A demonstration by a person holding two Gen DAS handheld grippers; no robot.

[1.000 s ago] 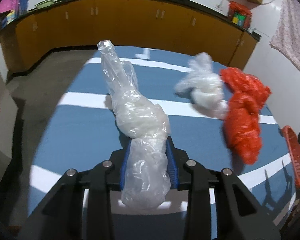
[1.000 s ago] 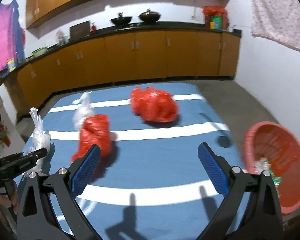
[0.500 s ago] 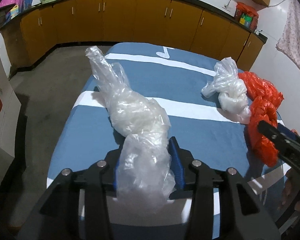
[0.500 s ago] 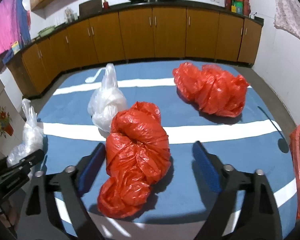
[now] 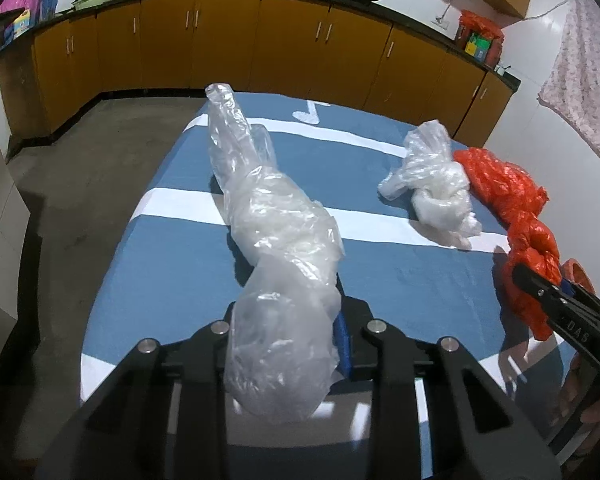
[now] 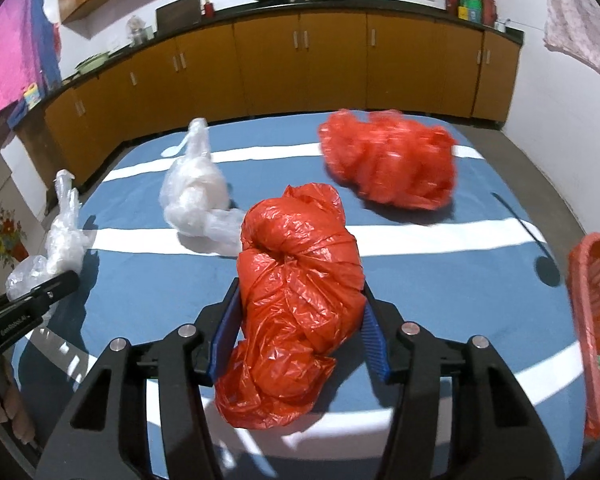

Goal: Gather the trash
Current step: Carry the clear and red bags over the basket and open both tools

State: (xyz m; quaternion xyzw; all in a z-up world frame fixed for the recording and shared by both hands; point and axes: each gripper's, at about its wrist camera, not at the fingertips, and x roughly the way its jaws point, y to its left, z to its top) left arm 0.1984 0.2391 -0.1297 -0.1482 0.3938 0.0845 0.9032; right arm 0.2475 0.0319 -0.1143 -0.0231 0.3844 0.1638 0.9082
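My left gripper is shut on a long clear plastic bag that stretches away over the blue striped cloth. My right gripper has closed on a crumpled red plastic bag, its blue pads pressing both sides. The clear bag also shows at the left of the right wrist view. A second clear bag and a second red bag lie farther back. A red basket stands at the right edge.
Orange kitchen cabinets run along the back wall behind the table. Bare floor lies to the left of the table. The right gripper's body shows at the right of the left wrist view.
My right gripper moved left from the basket side to the near red bag and closed its jaws on it. My left gripper kept its hold on the clear bag.
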